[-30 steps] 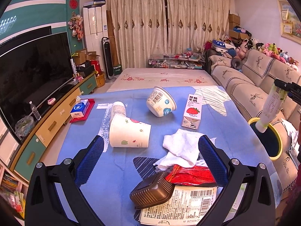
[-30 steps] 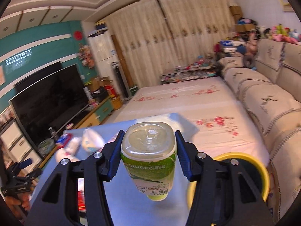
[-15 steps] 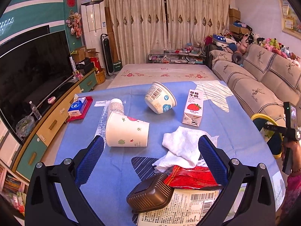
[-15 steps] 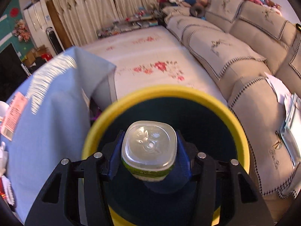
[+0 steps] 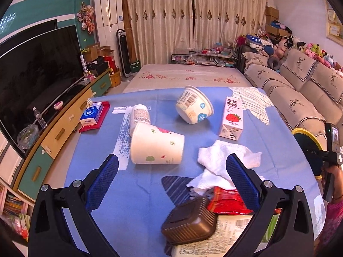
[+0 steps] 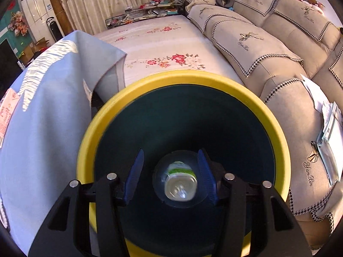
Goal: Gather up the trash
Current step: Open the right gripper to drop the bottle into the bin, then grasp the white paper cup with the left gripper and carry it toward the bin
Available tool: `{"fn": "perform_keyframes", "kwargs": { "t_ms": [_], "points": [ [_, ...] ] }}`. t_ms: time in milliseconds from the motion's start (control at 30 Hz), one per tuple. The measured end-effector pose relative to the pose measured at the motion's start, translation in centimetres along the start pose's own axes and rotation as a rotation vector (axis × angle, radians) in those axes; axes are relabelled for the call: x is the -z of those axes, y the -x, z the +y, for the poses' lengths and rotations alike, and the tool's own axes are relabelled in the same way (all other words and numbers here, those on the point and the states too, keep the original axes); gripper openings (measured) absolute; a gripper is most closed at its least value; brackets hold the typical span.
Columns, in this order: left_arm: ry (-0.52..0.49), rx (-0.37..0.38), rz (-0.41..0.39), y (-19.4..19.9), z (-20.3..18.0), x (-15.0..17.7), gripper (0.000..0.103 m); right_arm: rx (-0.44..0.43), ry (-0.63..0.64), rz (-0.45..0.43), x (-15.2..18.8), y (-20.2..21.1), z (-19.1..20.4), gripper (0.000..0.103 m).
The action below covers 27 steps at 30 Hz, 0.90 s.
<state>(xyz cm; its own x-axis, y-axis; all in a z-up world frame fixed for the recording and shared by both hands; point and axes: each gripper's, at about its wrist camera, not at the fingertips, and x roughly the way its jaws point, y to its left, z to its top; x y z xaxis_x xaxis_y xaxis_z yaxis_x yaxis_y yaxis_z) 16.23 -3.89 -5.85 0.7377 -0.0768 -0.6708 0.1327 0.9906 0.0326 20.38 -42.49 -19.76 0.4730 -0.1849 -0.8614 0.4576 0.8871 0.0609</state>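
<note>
Yellow-rimmed bin (image 6: 133, 85) with the bottle (image 6: 181, 182) lying inside.
Right gripper (image 6: 169, 171) and left gripper (image 5: 171, 177) are held open, empty.

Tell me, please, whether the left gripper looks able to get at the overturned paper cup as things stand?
Probably yes. The left gripper is open, and the paper cup lies on its side just ahead between its fingers' line, with bare blue cloth before it; the tissue sits off to the right.

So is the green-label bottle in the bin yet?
In. The bottle lies at the bottom of the yellow-rimmed bin, well below the right hand-held gripper, whose pads stand clear of it.
</note>
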Motion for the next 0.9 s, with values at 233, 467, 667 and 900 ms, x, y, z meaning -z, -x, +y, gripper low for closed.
{"fn": "perform_keyframes", "kwargs": {
  "t_ms": [233, 467, 667, 900],
  "points": [
    [-0.057, 0.025, 0.087, -4.2, 0.9, -1.7, 0.099, -0.024, 0.009, -0.007, 0.2, 1.0, 0.8, 0.052],
    [-0.12, -0.041, 0.169, -9.9, 0.5, -2.6, 0.099, -0.037, 0.014, -0.018, 0.1, 1.9, 1.6, 0.053],
    [-0.124, -0.055, 0.218, -12.9, 0.8, -2.6, 0.099, -0.045, 0.016, -0.028, 0.1, 2.6, 2.3, 0.053],
    [-0.136, -0.031, 0.252, -14.3, 0.8, -1.8, 0.091, -0.058, 0.027, -0.029, 0.1, 2.8, 2.8, 0.053]
  ]
}}
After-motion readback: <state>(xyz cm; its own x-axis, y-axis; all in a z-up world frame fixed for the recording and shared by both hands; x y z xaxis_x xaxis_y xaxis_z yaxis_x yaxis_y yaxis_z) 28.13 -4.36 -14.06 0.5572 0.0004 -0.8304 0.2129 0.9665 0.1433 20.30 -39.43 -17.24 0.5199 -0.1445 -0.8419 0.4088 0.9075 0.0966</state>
